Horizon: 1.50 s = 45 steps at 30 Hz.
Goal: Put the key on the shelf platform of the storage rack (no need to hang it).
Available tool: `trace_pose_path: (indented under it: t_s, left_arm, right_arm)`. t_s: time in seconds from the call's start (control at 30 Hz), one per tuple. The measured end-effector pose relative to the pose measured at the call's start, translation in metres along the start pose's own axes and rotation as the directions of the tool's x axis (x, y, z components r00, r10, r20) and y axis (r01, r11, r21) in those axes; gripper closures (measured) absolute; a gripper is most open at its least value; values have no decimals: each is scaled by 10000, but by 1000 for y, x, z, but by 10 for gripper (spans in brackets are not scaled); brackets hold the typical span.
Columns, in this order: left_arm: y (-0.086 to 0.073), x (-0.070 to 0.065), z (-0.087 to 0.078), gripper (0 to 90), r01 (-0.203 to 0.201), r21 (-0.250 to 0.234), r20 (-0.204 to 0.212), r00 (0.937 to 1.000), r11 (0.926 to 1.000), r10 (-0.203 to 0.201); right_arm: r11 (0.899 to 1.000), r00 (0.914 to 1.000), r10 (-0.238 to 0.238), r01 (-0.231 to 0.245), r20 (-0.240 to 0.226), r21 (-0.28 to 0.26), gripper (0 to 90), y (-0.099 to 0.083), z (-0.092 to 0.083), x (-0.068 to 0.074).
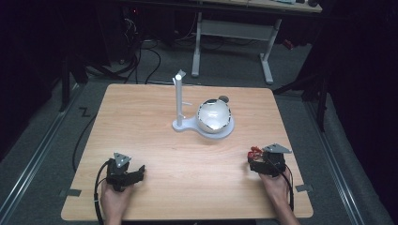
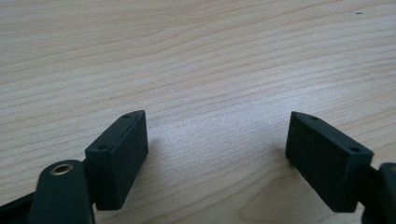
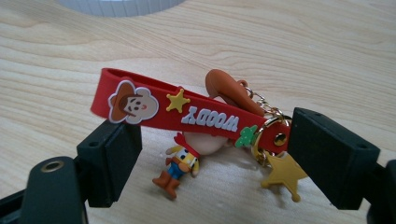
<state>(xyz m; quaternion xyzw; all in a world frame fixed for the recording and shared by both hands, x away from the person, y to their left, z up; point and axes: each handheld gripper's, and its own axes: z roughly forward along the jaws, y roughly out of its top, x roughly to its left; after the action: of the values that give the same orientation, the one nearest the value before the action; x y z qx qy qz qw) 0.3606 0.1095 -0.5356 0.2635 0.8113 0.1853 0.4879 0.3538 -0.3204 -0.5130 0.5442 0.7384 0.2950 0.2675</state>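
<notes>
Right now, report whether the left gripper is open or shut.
Open. The left gripper has its jaws set wide apart, with bare table between them and nothing held.

"WOODY" in white raised letters, upside down, on red strap (image 3: 187, 112).

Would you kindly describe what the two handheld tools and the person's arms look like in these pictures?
Both tools are black. The left tool and right tool each carry a grey three-cornered plate on top, and a black cable trails back from each along the forearm. Up close, each jaw ends in a blocky black pad with a finely textured face and small screw holes; a brass-coloured eyelet sits near the base. The forearms are bare, no sleeves visible.
</notes>
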Motion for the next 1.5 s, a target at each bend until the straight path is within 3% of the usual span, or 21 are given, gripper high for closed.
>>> trace_pose_path:
  t_s: [0.3, 0.63, 0.77, 0.97, 1.3, 1.5]
  left_arm:
    - [0, 0, 0, 213, -8, 3, 7, 10000, 10000, 8]
    - [0, 0, 0, 212, -7, 3, 5, 10000, 10000, 7]
    - [0, 0, 0, 212, 9, 31, 19, 10000, 10000, -9]
    - [0, 0, 0, 212, -6, 3, 9, 10000, 10000, 6]
    - [0, 1, 0, 210, -106, 26, 85, 9999, 9999, 106]
    - [0, 1, 0, 210, -109, 25, 84, 9999, 9999, 108]
  right_arm:
    - [9995, 9997, 226, -227, 92, 211, 187, 1, 14, -2]
    - [9998, 9992, 217, -217, 326, -4, 298, 1, 20, -4]
    - [10000, 9991, -37, 36, 421, 19, 370, 1, 19, -2]
    - [9954, 9915, -951, 940, 890, 162, 500, 3, 20, 2]
    - [9978, 9970, -663, 664, 405, -8, 576, 0, 17, -9]
    - [9971, 9964, -754, 758, 397, -95, 584, -2, 16, -9]
